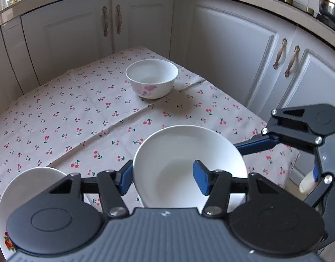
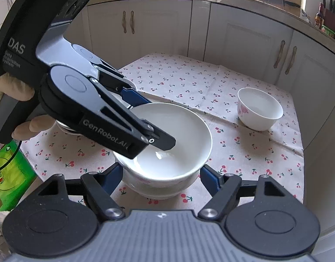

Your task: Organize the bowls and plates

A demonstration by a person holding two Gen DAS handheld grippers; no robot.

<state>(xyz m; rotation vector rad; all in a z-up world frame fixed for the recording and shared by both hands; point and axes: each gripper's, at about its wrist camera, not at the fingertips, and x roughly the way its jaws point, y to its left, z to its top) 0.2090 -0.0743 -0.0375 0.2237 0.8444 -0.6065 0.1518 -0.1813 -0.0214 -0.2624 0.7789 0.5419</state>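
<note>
A plain white bowl (image 1: 184,152) hangs tilted over the cherry-print table (image 1: 58,120). My left gripper (image 1: 163,178) is shut on its wall, one pad outside the rim and the other inside. In the right wrist view the same bowl (image 2: 184,135) has the left gripper (image 2: 148,118) reaching in from the left. Below its rim shows a white wall with a blurred pink print; I cannot tell whether that is a second bowl. My right gripper (image 2: 160,174) stands open, its pads flanking that wall. Another pink-flowered bowl (image 1: 152,80) stands upright farther back.
A white plate (image 1: 25,185) with an orange print lies at the near left, partly under my left gripper. A green packet (image 2: 8,174) sits off the table's left edge. A person's hand (image 2: 25,128) holds the left gripper. Cabinet doors close in behind and to the right.
</note>
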